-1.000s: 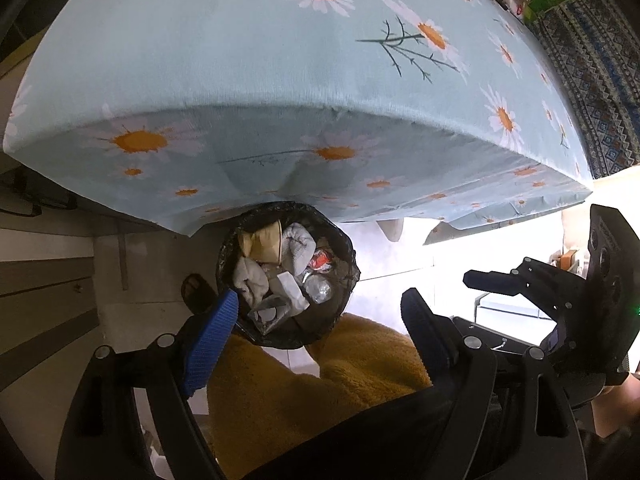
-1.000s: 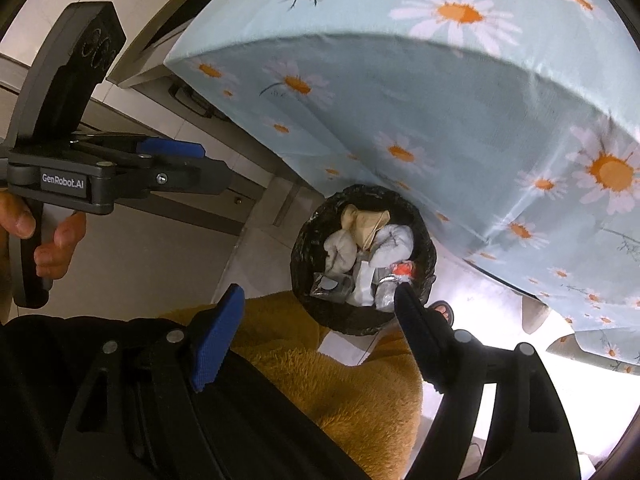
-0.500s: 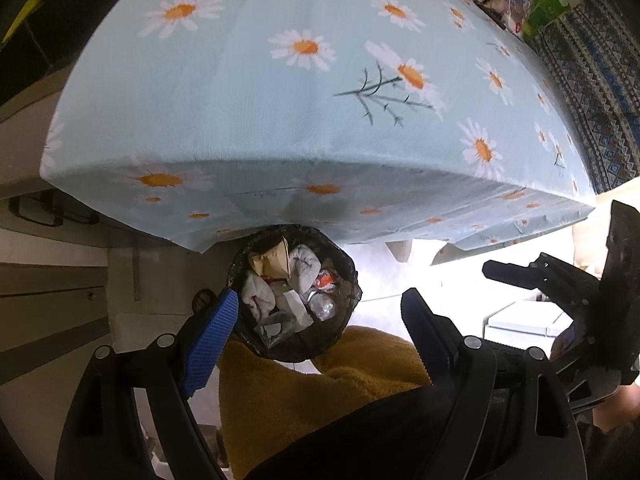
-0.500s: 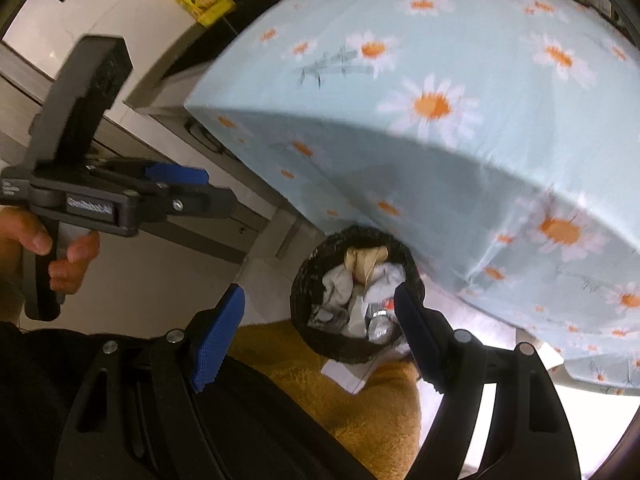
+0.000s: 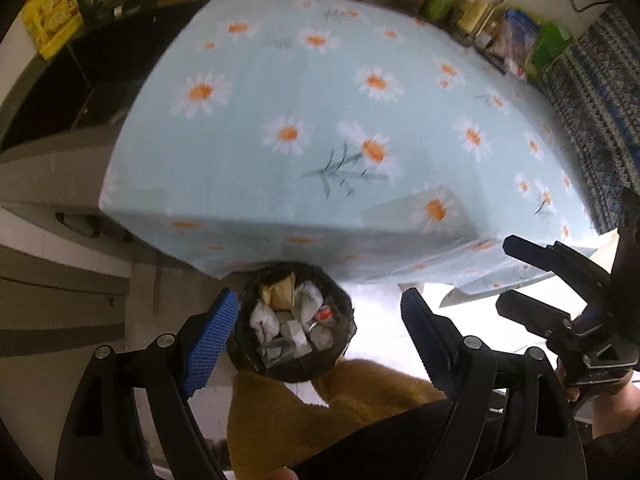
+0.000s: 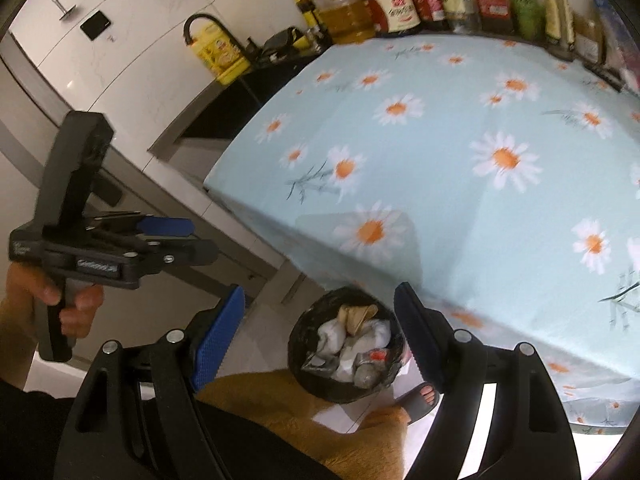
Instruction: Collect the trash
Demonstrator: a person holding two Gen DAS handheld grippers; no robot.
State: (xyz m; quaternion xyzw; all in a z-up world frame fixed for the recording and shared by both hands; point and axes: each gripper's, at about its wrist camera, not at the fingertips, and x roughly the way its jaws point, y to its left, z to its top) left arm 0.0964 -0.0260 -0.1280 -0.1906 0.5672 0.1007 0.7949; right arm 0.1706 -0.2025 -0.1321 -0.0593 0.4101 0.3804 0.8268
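Roughly left to right, seen from above:
Counter: dark sink area with a yellow box [image 5: 50, 20] at the far left.
Left gripper [image 5: 316, 332]: blue pads spread wide, nothing between them, poised over the bin.
Trash bin [image 5: 294, 322]: black-lined, on the floor at the table's near edge, filled with crumpled white tissues, brown paper and a red-marked wrapper.
Table [image 5: 340, 128]: daisy-print cloth, top bare; bottles [image 6: 400, 4] line its far edge.
Right gripper [image 6: 320, 332]: released, jaws apart, empty.
Person: mustard garment below, sandalled foot [image 6: 420, 396] beside the bin.
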